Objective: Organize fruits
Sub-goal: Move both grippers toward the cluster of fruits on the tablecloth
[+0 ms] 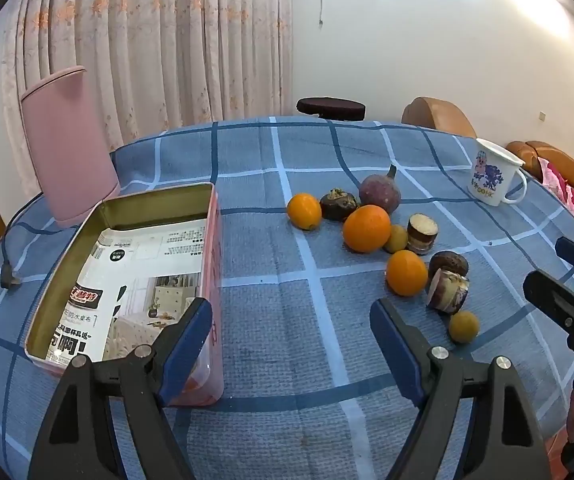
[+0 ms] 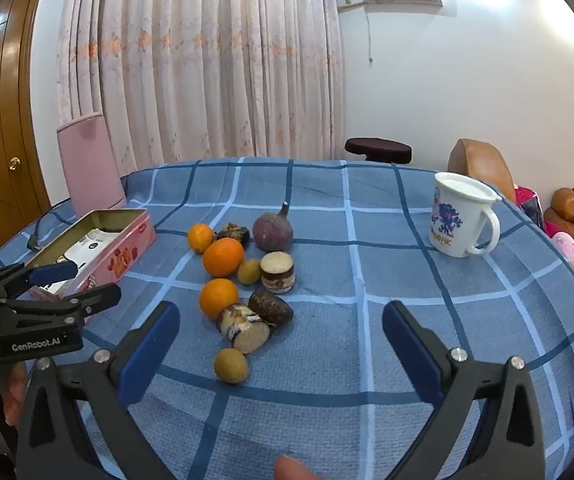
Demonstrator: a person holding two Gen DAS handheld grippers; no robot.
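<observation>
**Both tools wide open, fruit still loose on the bench**

The left tool and right tool hover above the blue checked bench, jaws spread wide, holding nothing. The fruit lies in a loose cluster mid-bench: three oranges, the nearest touching a cut brown piece, with a small yellow-green fruit closest to the right tool. The open pink tin sits to the left, well apart from the cluster. A sensible start is probably that nearest small fruit, gripped gently across its middle so it cannot roll.
</observation>
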